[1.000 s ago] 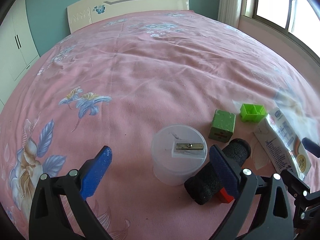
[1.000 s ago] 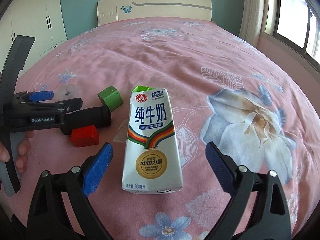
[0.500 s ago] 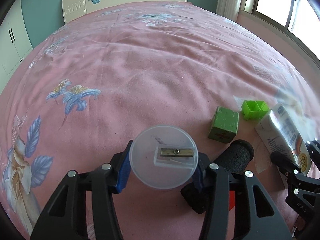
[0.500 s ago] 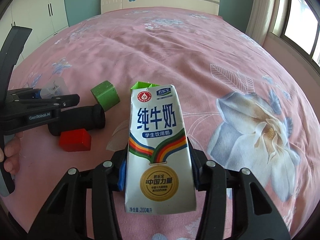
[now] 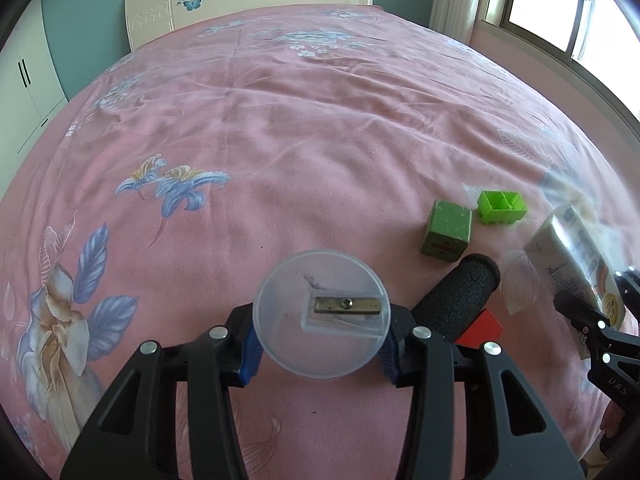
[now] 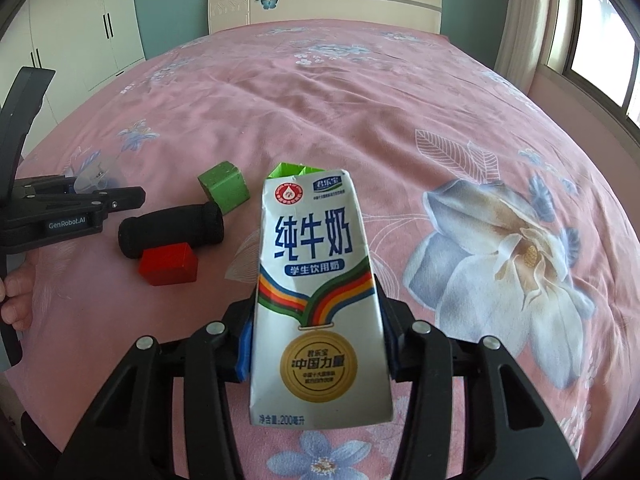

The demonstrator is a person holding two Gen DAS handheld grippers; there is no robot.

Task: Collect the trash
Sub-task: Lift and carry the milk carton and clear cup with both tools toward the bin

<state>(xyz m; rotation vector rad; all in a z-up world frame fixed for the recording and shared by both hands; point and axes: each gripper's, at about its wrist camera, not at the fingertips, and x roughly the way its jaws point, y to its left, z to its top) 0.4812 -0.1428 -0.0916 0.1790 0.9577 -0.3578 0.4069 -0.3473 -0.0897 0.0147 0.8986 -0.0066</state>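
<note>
A home bedroom: pink floral bed point(image 5: 304, 128), headboard point(image 6: 324, 0) (white wardrobe point(image 6: 80, 20) beside).

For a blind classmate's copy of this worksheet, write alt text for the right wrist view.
The right tool grips a white milk carton by its sides above a pink floral bedspread. To its left lie a black foam cylinder, a red block and a green block, with the left tool beyond them.

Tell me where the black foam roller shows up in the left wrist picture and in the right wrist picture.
Left wrist: the black foam roller lies low and right of centre, just right of the left gripper.
Right wrist: the roller lies at mid left, left of the milk carton.
Shared landmark: the red block touching the roller's near side.
</note>
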